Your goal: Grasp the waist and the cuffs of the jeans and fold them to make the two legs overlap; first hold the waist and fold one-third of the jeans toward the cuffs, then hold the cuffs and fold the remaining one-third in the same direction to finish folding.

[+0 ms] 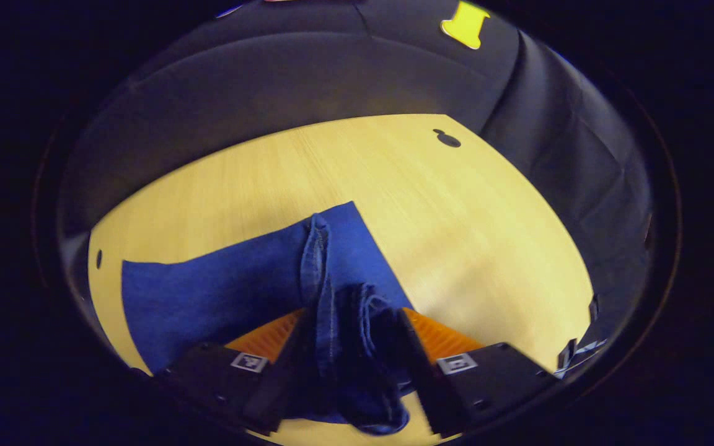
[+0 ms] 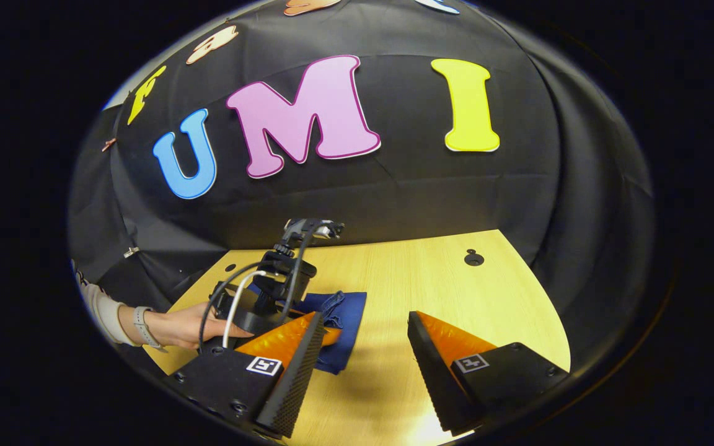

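I've got my left gripper [image 1: 348, 347] clamped on a bunched hem of the jeans [image 1: 227, 291] lying on the table [image 1: 468, 229], while my right gripper [image 2: 363, 365] hangs spread and empty (so one-sided pulling may skew the fold).

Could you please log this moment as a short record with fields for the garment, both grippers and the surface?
garment: blue denim jeans, lying partly flat, one bunched end lifted between fingers
left gripper: left gripper, shut on the bunched denim
right gripper: right gripper, open, nothing between its fingers, over bare wood
surface: light wooden table
hand: a person's hand holding the left gripper, watch on the wrist
progress: fold under way, not finished
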{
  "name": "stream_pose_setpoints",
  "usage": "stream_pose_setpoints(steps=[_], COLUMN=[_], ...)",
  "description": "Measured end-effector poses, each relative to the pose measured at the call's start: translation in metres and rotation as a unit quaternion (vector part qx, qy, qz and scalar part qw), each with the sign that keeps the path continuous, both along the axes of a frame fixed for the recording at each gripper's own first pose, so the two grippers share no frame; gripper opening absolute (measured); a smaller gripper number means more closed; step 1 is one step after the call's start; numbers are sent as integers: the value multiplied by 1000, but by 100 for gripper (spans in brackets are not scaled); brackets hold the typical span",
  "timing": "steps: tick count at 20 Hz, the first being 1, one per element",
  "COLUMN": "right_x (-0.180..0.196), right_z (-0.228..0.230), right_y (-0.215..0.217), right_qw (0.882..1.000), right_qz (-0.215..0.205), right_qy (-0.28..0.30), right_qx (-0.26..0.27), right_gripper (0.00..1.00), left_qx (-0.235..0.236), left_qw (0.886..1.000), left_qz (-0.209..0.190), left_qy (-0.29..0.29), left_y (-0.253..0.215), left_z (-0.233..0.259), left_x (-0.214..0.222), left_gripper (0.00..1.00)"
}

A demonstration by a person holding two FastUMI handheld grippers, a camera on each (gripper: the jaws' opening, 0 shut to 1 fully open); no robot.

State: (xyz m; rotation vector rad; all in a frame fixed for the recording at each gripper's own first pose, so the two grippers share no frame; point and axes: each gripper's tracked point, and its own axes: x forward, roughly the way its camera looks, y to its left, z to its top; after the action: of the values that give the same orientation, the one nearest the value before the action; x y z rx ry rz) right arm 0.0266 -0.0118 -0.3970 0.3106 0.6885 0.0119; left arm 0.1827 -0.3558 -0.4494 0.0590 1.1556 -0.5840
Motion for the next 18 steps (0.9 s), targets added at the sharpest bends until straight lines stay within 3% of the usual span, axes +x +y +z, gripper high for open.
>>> stream_pose_setpoints(steps=[1, 3, 5, 7, 9, 14, 18], right_x=[5, 7, 7, 9, 8, -11, -40], right_z=[2, 3, 13, 30, 49, 120, 183], right_y=[-5, -12, -14, -12, -6, 20, 34], right_qw=[1000, 1000, 1000, 1000, 999, 993, 987], right_qz=[3, 7, 8, 11, 15, 28, 47], right_qy=[-1, -2, -9, -26, -46, -108, -146], right_qx=[0, -7, -6, -10, -13, -35, -53], right_gripper=[85, 85, 85, 85, 85, 85, 84], left_qx=[-23, -93, -196, -261, -276, -246, -239], left_qw=[1000, 995, 978, 960, 953, 936, 904], left_qz=[8, 33, 66, 98, 108, 145, 214], left_qy=[0, -2, 15, -5, -59, -207, -282], left_y=[-9, -21, -34, -14, 35, 133, 197], left_z=[5, 35, 83, 140, 163, 230, 297], left_x=[-1, -1, -8, -7, -6, -72, -133], left_gripper=[100, 97, 97, 97, 96, 96, 96])
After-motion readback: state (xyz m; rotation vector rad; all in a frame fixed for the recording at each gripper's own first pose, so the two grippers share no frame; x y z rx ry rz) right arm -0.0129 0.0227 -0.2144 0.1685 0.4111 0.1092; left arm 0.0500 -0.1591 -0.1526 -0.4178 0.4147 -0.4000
